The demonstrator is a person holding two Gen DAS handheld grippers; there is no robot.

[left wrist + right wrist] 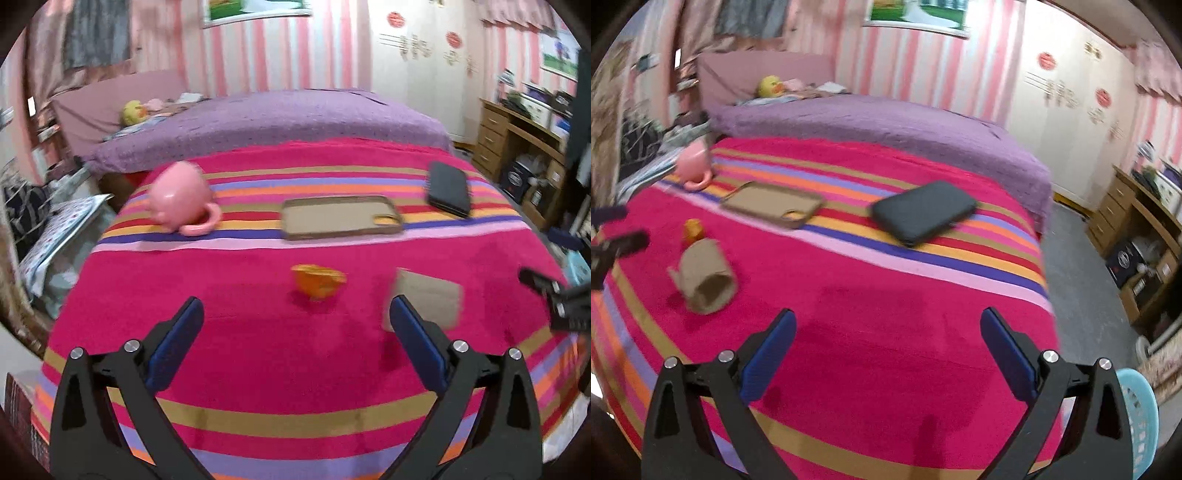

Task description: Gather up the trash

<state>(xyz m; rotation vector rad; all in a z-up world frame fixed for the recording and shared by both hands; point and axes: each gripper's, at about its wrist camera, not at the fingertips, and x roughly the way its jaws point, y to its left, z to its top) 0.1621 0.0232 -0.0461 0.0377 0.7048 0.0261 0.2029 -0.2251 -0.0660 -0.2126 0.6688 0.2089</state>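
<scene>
An orange peel lies on the pink striped blanket, just ahead of my left gripper, which is open and empty. A brown cardboard tube lies to the peel's right, partly behind the right finger. In the right wrist view the tube lies on its side at the left with the peel behind it. My right gripper is open and empty over bare blanket, right of the tube. The right gripper's tip shows at the left view's right edge.
A pink mug lies tipped at the back left. A beige phone case and a black case lie on the stripes. A light blue basket stands by the bed's right edge. A wooden desk stands at the right.
</scene>
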